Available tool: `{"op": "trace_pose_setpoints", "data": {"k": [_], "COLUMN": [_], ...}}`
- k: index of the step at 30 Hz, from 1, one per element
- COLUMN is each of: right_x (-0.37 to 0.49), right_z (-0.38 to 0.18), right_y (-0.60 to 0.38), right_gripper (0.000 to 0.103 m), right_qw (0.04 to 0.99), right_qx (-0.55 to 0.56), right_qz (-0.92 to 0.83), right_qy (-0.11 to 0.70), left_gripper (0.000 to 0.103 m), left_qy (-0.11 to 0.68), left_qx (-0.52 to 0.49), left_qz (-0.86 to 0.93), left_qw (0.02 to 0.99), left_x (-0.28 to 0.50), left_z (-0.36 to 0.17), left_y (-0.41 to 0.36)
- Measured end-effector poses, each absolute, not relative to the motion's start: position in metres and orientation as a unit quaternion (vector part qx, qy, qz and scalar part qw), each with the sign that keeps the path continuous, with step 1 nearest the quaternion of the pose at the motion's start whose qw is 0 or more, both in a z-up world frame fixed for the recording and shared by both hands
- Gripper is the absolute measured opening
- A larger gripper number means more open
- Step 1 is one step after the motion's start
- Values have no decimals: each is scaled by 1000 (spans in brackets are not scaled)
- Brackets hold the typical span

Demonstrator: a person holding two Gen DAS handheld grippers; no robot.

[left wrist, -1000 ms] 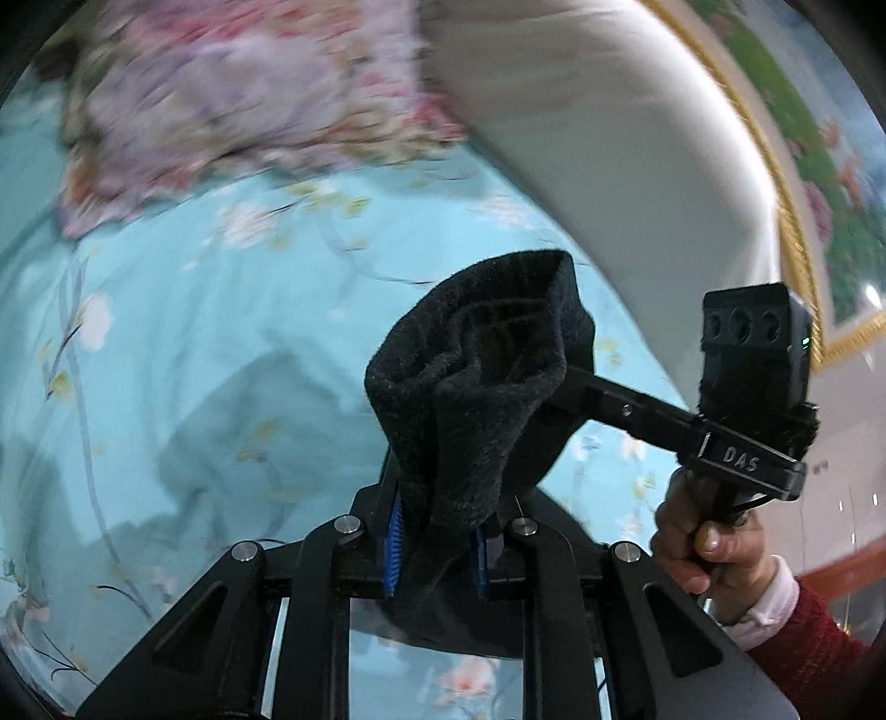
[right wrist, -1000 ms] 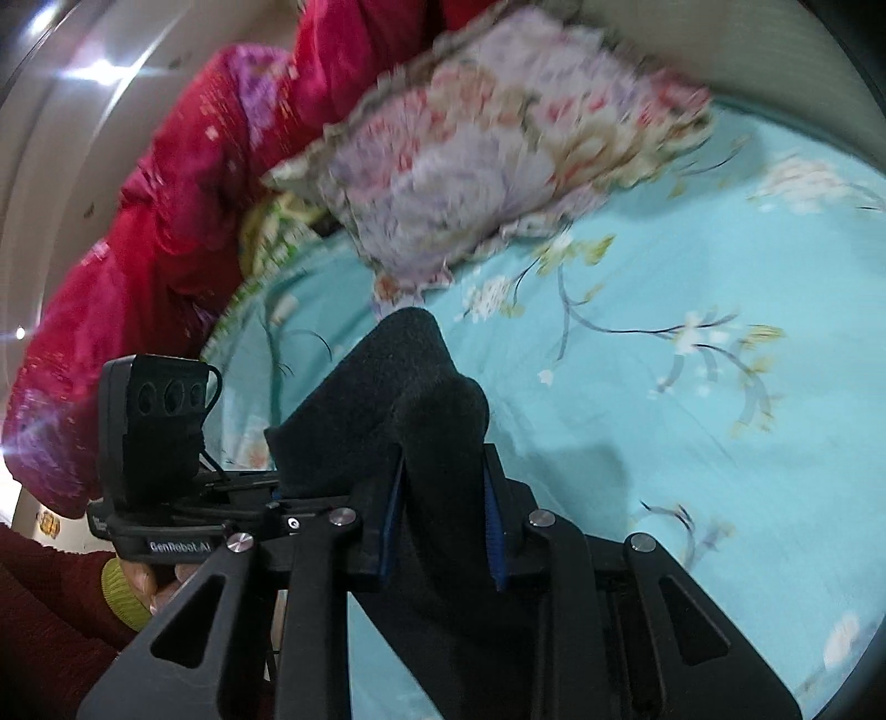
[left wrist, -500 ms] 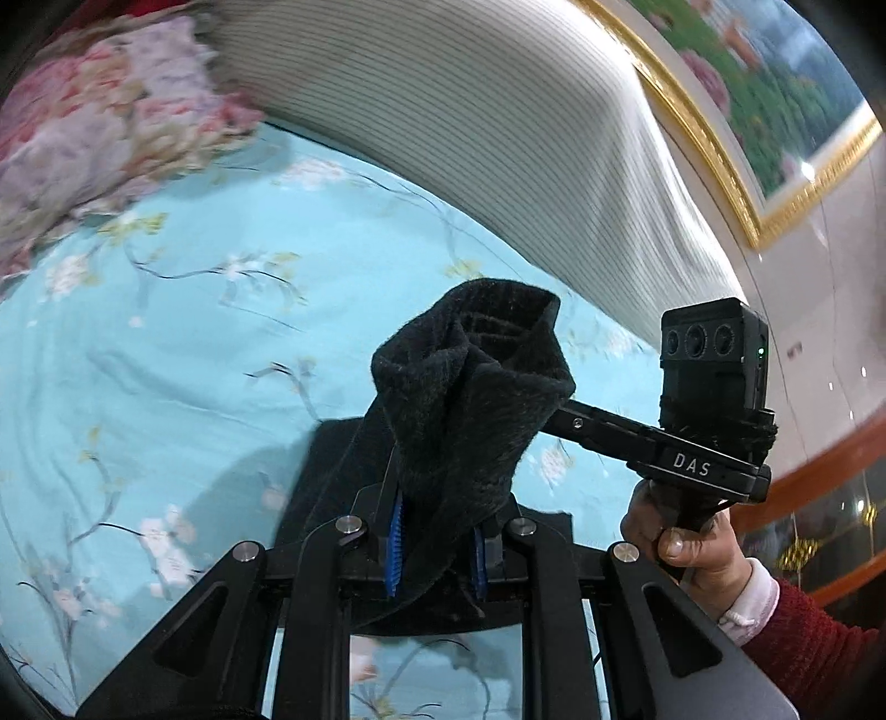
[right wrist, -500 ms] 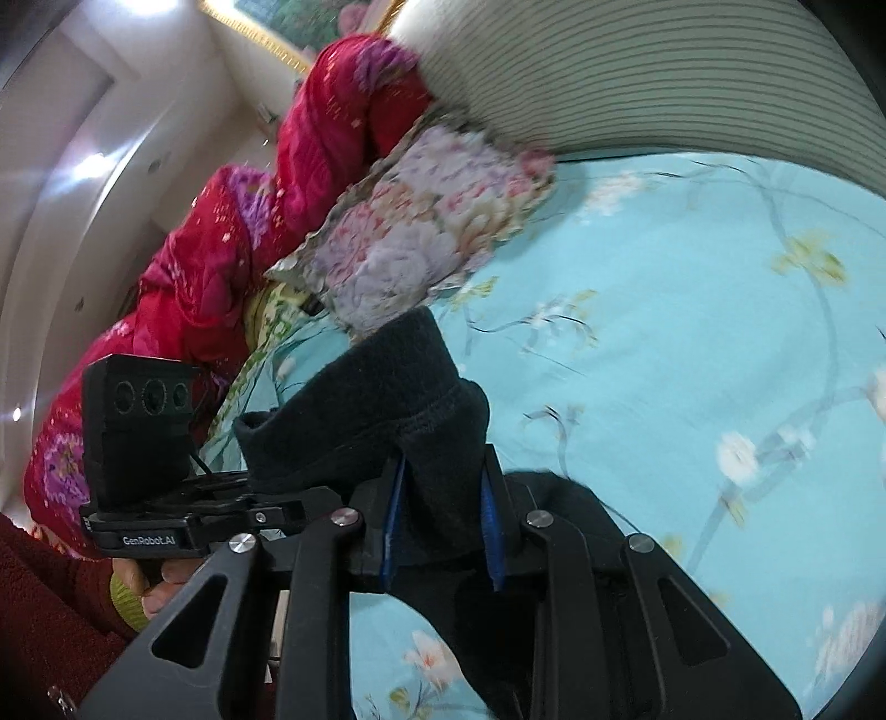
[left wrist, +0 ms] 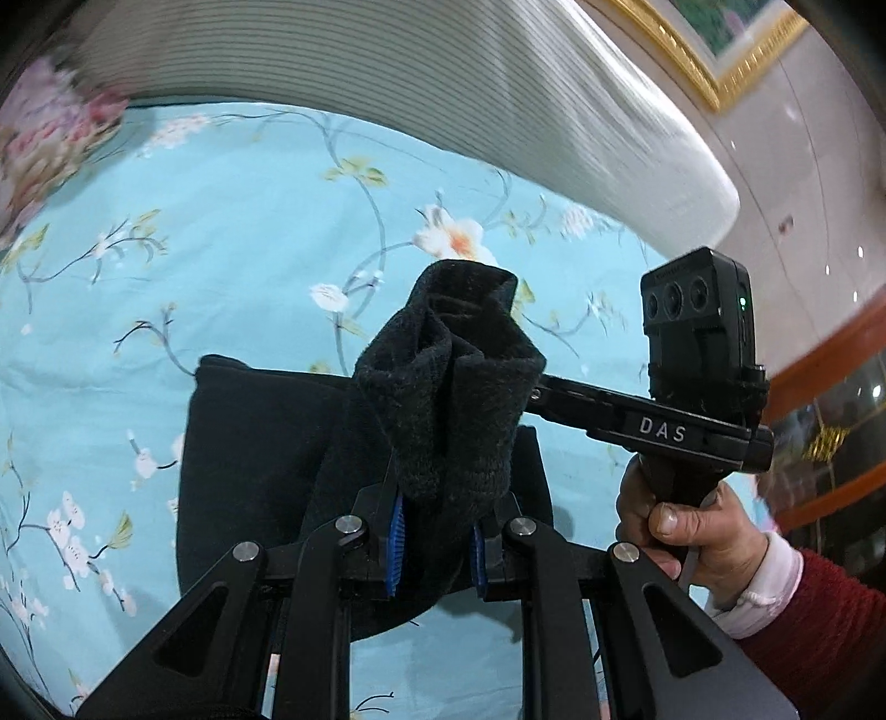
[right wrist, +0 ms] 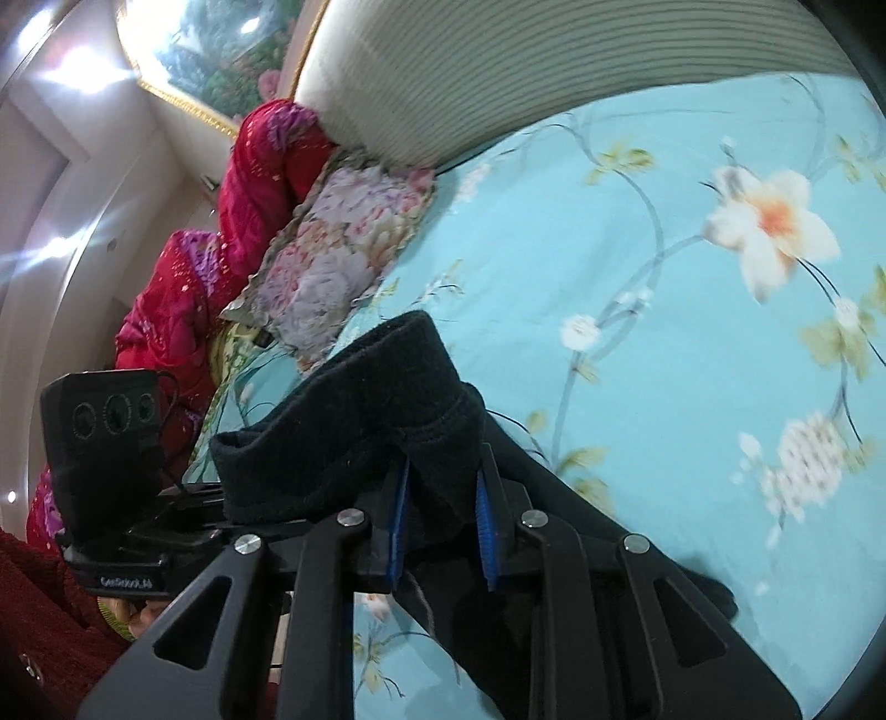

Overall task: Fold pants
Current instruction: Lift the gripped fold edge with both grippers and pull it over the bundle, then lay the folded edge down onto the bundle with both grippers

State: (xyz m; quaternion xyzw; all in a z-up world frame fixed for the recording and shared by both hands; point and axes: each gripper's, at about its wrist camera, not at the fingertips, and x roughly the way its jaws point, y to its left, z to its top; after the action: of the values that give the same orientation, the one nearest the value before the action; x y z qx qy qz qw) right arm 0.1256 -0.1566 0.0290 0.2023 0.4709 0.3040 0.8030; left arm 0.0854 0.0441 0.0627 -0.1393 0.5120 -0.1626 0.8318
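The black fleece pants (left wrist: 260,459) lie partly on the turquoise flowered bedsheet (left wrist: 221,232), with one end lifted. My left gripper (left wrist: 434,545) is shut on a bunched edge of the pants (left wrist: 454,399), which stands up between its blue pads. My right gripper (right wrist: 443,526) is shut on another part of the same edge (right wrist: 354,437). The two grippers are side by side, each visible in the other's view: the right one in the left wrist view (left wrist: 653,426), the left one in the right wrist view (right wrist: 122,531). The fingertips are hidden by cloth.
A striped cream headboard (left wrist: 443,83) runs along the far side of the bed. A flowered pillow (right wrist: 332,249) and a red quilt (right wrist: 221,238) lie at the left end. A gold-framed picture (left wrist: 720,50) hangs on the wall.
Both grippers have swung with the held pants edge toward the headboard and lower. The pillow has slid out to the left, and more of the pants now lies flat on the sheet.
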Motion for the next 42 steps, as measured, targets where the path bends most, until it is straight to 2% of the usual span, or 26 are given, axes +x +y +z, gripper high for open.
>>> {"op": "trace_pose_setpoints", "data": {"k": [9, 26, 32, 33, 35, 37, 39, 42], "right_x": [113, 83, 66, 63, 59, 54, 48, 43], "right_z": [12, -5, 4, 6, 9, 13, 19, 26], "right_y": [-184, -214, -229, -231, -234, -238, -240, -241], "right_gripper": [21, 21, 21, 22, 37, 61, 67, 70], "right_qw": [807, 806, 815, 817, 819, 825, 834, 837], "right_qx": [220, 246, 266, 268, 272, 273, 277, 288], "right_qz": [274, 222, 178, 168, 151, 135, 127, 116], "right_qy": [475, 491, 483, 482, 483, 475, 460, 451], "left_gripper": [18, 19, 32, 38, 44, 46, 50, 51], "left_qy": [522, 538, 547, 548, 551, 552, 552, 552], "left_qx": [-81, -42, -48, -48, -54, -60, -58, -60], "left_qz": [-176, -221, -236, -240, -254, -268, -278, -285], "left_qw": [831, 812, 802, 800, 793, 787, 784, 781], "left_x": [85, 78, 80, 79, 78, 76, 73, 67], "left_z": [43, 17, 12, 12, 12, 14, 17, 21], "left_y": [7, -28, -31, -32, -35, -38, -41, -39]}}
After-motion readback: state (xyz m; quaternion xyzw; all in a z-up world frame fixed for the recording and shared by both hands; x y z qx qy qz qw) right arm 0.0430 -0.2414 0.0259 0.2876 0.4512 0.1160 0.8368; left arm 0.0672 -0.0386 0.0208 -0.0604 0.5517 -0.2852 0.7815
